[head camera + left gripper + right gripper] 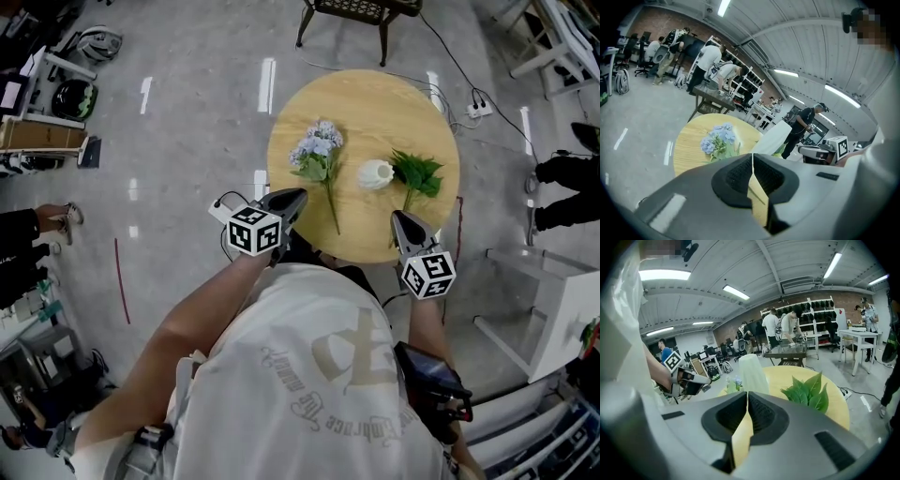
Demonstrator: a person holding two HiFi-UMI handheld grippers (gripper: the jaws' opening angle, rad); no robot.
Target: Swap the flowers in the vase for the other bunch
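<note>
A round wooden table [375,98] carries a blue hydrangea bunch [317,150] lying flat, its stem toward me. To its right stands a white ribbed vase [375,173] with nothing in it that I can see. A green leafy bunch [418,173] lies just right of the vase. My left gripper [300,194] hovers at the table's near edge, close to the hydrangea stem, jaws shut and empty. My right gripper [397,216] hangs at the near edge below the green bunch, also shut and empty. The hydrangea [719,139] and vase [752,373] show beyond the closed jaws.
A dark chair [361,9] stands behind the table. A power strip [478,108] and its cable lie on the floor at the back right. White furniture [553,309] is at the right, and a person's legs [562,178] are there too. Shelves and gear line the left.
</note>
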